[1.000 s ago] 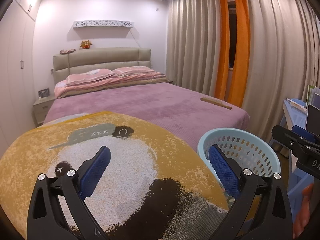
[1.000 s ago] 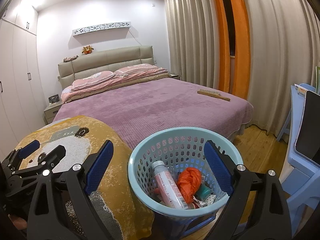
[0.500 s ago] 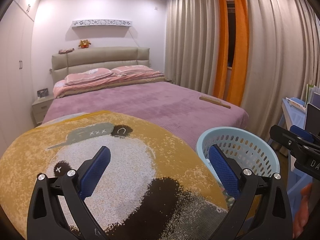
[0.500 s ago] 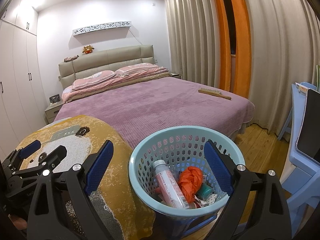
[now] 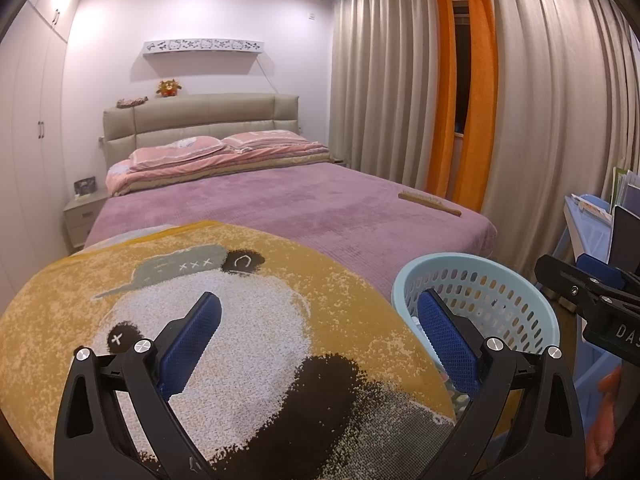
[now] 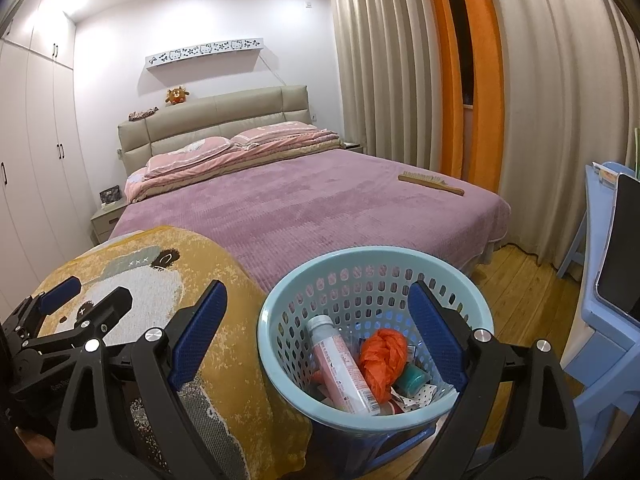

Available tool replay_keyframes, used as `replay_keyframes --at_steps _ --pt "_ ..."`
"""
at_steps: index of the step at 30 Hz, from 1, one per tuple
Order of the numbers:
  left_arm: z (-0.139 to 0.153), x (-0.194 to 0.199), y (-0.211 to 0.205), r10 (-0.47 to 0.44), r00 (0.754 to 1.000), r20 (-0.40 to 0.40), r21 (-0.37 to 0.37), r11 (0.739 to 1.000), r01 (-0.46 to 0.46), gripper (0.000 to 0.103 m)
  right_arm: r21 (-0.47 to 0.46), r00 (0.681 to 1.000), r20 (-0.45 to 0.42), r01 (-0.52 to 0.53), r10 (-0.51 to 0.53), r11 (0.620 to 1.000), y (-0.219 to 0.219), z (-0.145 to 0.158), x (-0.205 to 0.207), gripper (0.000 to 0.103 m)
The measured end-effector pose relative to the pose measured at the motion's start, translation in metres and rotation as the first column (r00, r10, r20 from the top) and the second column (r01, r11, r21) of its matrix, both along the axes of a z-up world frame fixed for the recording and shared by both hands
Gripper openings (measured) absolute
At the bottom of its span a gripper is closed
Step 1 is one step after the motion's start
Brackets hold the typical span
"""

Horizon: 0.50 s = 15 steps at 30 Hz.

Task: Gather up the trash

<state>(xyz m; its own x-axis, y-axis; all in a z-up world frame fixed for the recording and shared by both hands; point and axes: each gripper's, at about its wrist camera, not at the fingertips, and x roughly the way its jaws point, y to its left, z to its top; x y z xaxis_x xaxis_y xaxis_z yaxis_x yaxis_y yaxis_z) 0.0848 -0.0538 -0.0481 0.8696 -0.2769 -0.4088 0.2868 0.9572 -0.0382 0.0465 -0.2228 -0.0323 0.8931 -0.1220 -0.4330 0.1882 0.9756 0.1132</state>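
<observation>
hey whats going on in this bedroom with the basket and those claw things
A person is collecting trash with a handheld claw in each hand. Both the left claw and the right claw are open and hold nothing. The light blue basket beside the panda blanket already holds a pink bottle, a crumpled orange bag and smaller scraps. A wooden brush lies on the bed.

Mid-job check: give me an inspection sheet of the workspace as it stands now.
Surface: purple bed, panda blanket at its foot.
Job's things: blue basket holds pink bottle, orange bag, teal cup, scraps.
Clutter: wooden brush on the bed.
Grippers: left gripper open, empty; right gripper open, empty.
Cables: nothing seen.
Surroundings: curtains, wardrobe, blue chair.
</observation>
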Motion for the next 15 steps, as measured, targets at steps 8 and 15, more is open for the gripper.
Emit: replay_keyframes --at_steps 8,15 --pt "0.0002 -0.0003 -0.0001 0.0 1.0 0.0 -0.001 1.0 0.0 0.095 0.0 1.0 0.0 0.0 0.0 1.0 0.0001 -0.0003 0.0002 0.087" --pt "0.0004 0.0001 -0.0004 -0.001 1.0 -0.001 0.0 1.0 0.001 0.096 0.0 1.0 -0.001 0.0 0.0 1.0 -0.0001 0.0003 0.0001 0.087"
